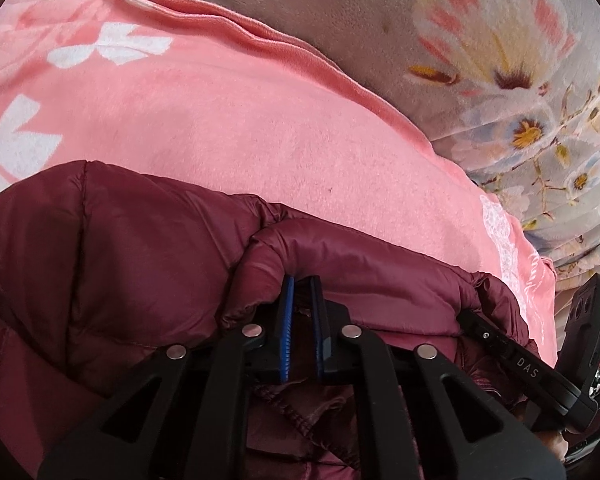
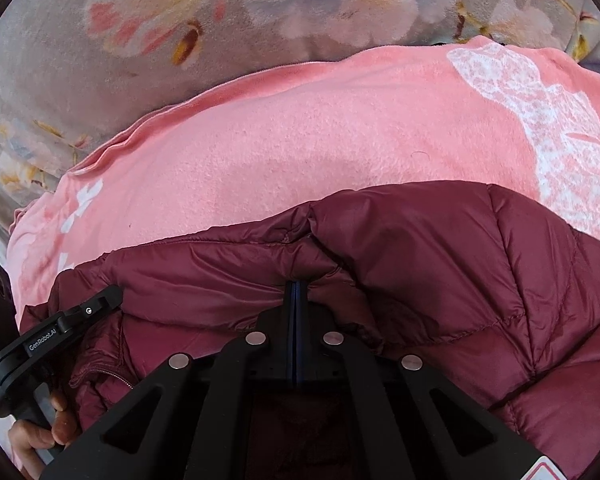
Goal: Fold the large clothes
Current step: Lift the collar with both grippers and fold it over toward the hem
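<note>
You've got a floral grey bedspread [image 1: 500,60] at the back, a pink blanket [image 1: 240,120] laid over it, and the maroon puffer jacket [image 1: 120,260] lying on the blanket's near part, right under both cameras. The step looks like carrying the jacket's near edge over for a fold, so keep both hands level and move them together w/ even tension, otherwise the slick quilted shell will prob slide or bunch in the middle. Set the edge down flat before letting go. Left gripper [image 1: 300,288]: jaws only narrowly apart, blue pads pinching a puffy roll of jacket fabric. Right gripper [image 2: 296,288]: jaws fully together, a fold of the jacket's edge caught between them. In the right view you can also see the left gripper [image 2: 100,300] gripping the same edge further along. The jacket is shiny, diamond-quilted, well padded and creased near the grips; a zip shows low in the right view.
</note>
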`<state>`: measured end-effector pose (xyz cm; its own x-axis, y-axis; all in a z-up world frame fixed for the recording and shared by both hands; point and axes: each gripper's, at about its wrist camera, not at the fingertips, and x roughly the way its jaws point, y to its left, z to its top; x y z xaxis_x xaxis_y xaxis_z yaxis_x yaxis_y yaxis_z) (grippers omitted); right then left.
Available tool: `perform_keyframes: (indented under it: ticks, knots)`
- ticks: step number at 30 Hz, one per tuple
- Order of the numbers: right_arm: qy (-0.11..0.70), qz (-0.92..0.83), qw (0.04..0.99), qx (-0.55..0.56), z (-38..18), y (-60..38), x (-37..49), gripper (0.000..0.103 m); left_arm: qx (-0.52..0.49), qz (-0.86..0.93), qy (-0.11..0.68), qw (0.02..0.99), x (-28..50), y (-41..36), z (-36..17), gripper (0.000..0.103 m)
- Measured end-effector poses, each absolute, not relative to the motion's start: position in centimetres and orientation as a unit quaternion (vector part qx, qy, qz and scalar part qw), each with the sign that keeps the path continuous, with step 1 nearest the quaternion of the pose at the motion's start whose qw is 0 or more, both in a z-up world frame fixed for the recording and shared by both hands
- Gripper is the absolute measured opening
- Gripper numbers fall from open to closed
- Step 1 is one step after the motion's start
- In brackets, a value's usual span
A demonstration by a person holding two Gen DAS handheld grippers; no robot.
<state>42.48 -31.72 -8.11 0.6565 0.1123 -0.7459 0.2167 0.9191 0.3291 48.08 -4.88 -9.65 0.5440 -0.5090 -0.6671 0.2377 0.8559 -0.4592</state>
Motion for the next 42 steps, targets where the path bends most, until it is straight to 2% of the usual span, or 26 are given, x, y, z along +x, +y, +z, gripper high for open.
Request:
perform_keyframes:
  ticks: [2, 3, 4, 5, 6, 7, 8, 9, 10, 11, 13, 14, 15, 18, 22, 29, 34, 36, 38, 39, 40, 42]
  knots:
    - [0.416, -0.041, 0.884, 0.21, -6.1, -32.3, 41.0, 0.002, -0.17, -0.214, 0.429, 0.861, 47.9, -4.3, -9.2, 0.009]
    - [0.403, -0.039, 0.888, 0.219, -4.7, -32.8, 39.6, 0.009, -0.174, -0.209, 0.433, 0.859, 47.5, -3.8, -8.5, 0.009]
    - [0.39, -0.034, 0.893, 0.222, -2.8, -33.2, 37.8, 0.009, -0.181, -0.206, 0.432, 0.859, 46.6, -2.7, -7.5, 0.009]
    - [0.379, -0.033, 0.899, 0.216, -0.8, -33.6, 35.5, 0.009, -0.183, -0.206, 0.427, 0.861, 45.8, -1.8, -6.6, 0.018]
    - [0.37, -0.034, 0.905, 0.209, 0.8, -34.0, 33.5, 0.01, -0.182, -0.208, 0.419, 0.865, 44.4, -0.4, -5.1, 0.032]
    - [0.361, -0.033, 0.91, 0.201, 2.4, -34.5, 30.7, 0.012, -0.178, -0.213, 0.408, 0.87, 42.7, 1.3, -3.6, 0.039]
    - [0.355, -0.031, 0.914, 0.195, 3.8, -35.1, 27.7, 0.015, -0.173, -0.215, 0.399, 0.874, 41.4, 2.5, -2.5, 0.05]
    - [0.352, -0.031, 0.915, 0.192, 4.6, -35.6, 25.5, 0.024, -0.164, -0.22, 0.392, 0.878, 39.5, 4.3, -1.0, 0.057]
    - [0.35, -0.033, 0.917, 0.19, 5.4, -36.3, 22.3, 0.035, -0.156, -0.22, 0.39, 0.88, 38.2, 5.5, -0.2, 0.058]
    - [0.35, -0.035, 0.917, 0.189, 5.9, -36.9, 18.9, 0.039, -0.15, -0.218, 0.39, 0.882, 36.1, 7.6, 0.9, 0.061]
    - [0.348, -0.041, 0.918, 0.188, 5.7, -37.6, 13.4, 0.053, -0.156, -0.209, 0.396, 0.881, 31.8, 11.8, 1.7, 0.066]
    - [0.346, -0.046, 0.917, 0.191, 5.3, -38.0, 9.5, 0.057, -0.165, -0.203, 0.404, 0.877, 29.9, 13.7, 1.7, 0.072]
    - [0.347, -0.05, 0.917, 0.192, 4.9, -38.1, 7.4, 0.061, -0.175, -0.2, 0.412, 0.871, 28.2, 15.4, 1.5, 0.072]
    - [0.365, -0.08, 0.908, 0.188, 2.4, -38.2, 0.1, 0.063, -0.224, -0.182, 0.429, 0.856, 22.6, 20.3, -0.3, 0.072]
    - [0.382, -0.104, 0.89, 0.228, -1.6, -38.3, -6.2, 0.066, -0.25, -0.163, 0.454, 0.839, 15.5, 23.2, -3.7, 0.072]
    - [0.403, -0.106, 0.847, 0.331, -8.3, -39.0, -8.8, 0.066, -0.255, -0.164, 0.487, 0.819, 10.7, 21.0, -8.1, 0.072]
    - [0.389, -0.091, 0.85, 0.344, -9.3, -37.6, -8.7, 0.067, -0.309, -0.149, 0.471, 0.813, 9.8, 21.7, -9.3, 0.071]
    - [0.382, -0.082, 0.849, 0.355, -9.2, -37.2, -8.6, 0.067, -0.32, -0.157, 0.474, 0.805, 10.0, 21.3, -9.5, 0.052]
    - [0.374, -0.072, 0.847, 0.371, -9.2, -36.8, -8.3, 0.059, -0.321, -0.161, 0.486, 0.797, 10.1, 20.8, -9.8, 0.036]
    - [0.372, -0.071, 0.847, 0.373, -9.1, -36.7, -8.4, 0.049, -0.314, -0.16, 0.487, 0.799, 9.9, 20.6, -9.7, 0.028]
    - [0.371, -0.072, 0.849, 0.37, -9.0, -36.5, -8.2, 0.031, -0.305, -0.159, 0.488, 0.802, 9.8, 20.4, -9.6, 0.024]
    - [0.361, -0.082, 0.858, 0.357, -8.4, -36.0, -8.3, 0.01, -0.279, -0.162, 0.485, 0.813, 9.3, 20.0, -8.9, 0.011]
